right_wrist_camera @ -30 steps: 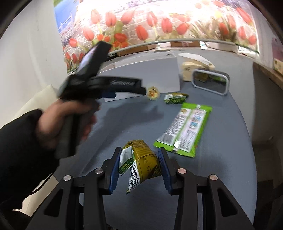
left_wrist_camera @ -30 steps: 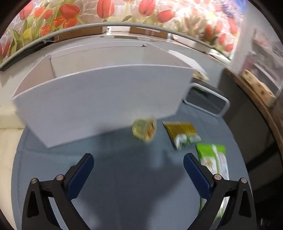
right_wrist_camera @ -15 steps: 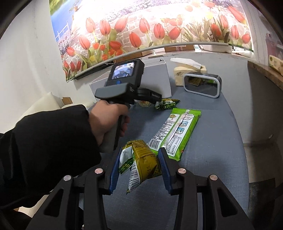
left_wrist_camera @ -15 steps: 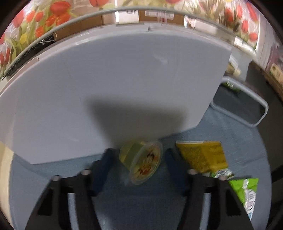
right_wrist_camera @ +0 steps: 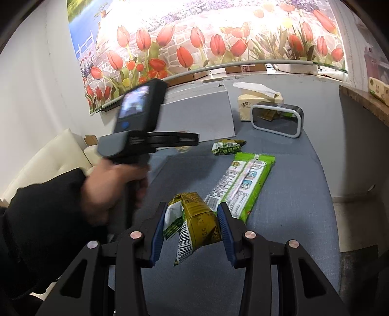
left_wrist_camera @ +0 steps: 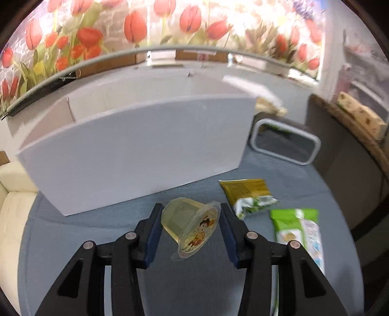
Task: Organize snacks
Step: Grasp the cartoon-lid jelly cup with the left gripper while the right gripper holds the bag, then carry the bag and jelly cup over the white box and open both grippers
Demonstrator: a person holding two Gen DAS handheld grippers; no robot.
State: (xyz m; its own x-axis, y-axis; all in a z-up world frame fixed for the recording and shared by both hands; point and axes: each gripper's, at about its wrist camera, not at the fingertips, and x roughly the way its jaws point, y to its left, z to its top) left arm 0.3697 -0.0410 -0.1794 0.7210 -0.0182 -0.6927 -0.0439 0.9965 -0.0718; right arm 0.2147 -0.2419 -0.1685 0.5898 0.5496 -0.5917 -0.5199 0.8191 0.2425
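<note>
Left wrist view, jelly cup (left_wrist_camera: 190, 224) tilted, lid facing camera, between left tongs (left_wrist_camera: 190, 216)

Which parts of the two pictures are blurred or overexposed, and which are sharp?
Left wrist view: the clear plastic jelly cup in the left tongs is sharp, the long green snack packet is smeared, and the tulip mural glares white. Right wrist view: the left hand is motion-blurred, while the olive-green snack pouch is sharp.
</note>
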